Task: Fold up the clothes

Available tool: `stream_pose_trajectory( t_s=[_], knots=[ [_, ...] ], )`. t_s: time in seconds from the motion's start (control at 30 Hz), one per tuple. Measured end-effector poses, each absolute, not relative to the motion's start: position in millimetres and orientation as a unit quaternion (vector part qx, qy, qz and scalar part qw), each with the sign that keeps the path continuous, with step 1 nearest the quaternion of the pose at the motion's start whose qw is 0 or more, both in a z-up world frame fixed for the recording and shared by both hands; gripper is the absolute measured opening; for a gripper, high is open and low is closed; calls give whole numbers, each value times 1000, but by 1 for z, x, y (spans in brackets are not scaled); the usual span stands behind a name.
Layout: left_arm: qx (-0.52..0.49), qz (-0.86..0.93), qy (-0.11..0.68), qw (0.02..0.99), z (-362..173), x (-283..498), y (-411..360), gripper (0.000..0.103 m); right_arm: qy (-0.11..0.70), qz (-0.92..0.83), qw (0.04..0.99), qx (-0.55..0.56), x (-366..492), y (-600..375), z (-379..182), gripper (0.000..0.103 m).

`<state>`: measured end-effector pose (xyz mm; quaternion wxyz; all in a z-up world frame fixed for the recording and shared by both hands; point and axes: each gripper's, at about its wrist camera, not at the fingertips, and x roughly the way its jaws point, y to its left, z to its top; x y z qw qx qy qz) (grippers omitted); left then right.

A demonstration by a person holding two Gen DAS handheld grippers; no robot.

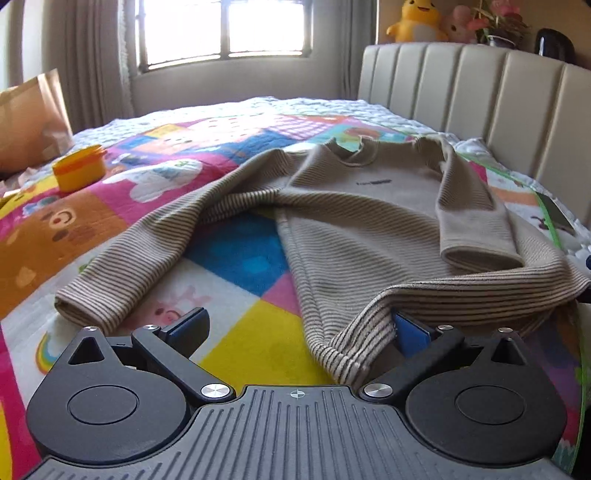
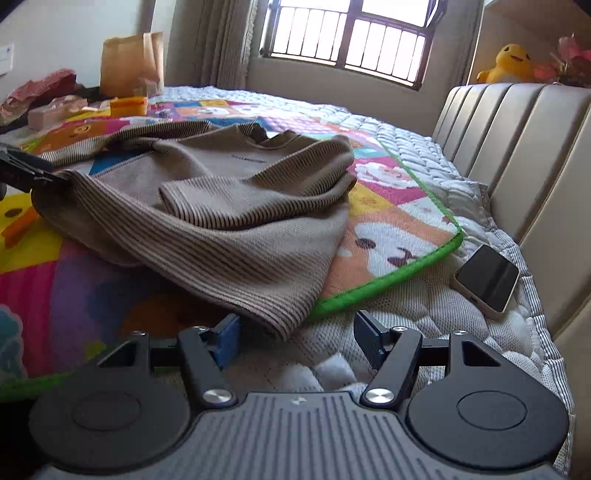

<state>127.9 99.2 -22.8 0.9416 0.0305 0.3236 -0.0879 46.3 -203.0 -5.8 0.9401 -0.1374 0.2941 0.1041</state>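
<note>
A tan striped sweater (image 1: pixel 362 229) lies on a colourful quilt (image 1: pixel 240 254) on the bed, collar far, one sleeve stretched to the left, the other folded over the chest. My left gripper (image 1: pixel 299 328) is open, with the sweater's near left hem corner draped between its fingers and over the right blue pad (image 1: pixel 410 332). In the right wrist view the sweater (image 2: pixel 221 206) lies ahead. My right gripper (image 2: pixel 295 332) is open, its fingers at either side of the near right hem corner. The left gripper (image 2: pixel 26 170) shows at the hem's far left.
An orange-yellow tub (image 1: pixel 79 171) and a brown paper bag (image 1: pixel 31 118) stand at the far left. A phone (image 2: pixel 487 282) lies on the white mattress cover at the right. The padded headboard (image 2: pixel 517 155) runs along the right. Plush toys (image 1: pixel 417 22) sit above it.
</note>
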Motion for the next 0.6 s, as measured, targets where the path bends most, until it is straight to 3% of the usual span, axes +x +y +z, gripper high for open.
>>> stream_pose_trajectory(
  t_s=[0.13,0.33,0.6],
  knots=[
    [58,-75,307,947,-15,132,98,103,206,22,957,-205,55,-197,24,56],
    [63,-53,287,954,-6,126,109,103,200,15,953,-226,54,-201,41,58],
    [110,-118,321,933,-21,100,118,103,291,66,930,-216,32,-208,8,63]
  ],
)
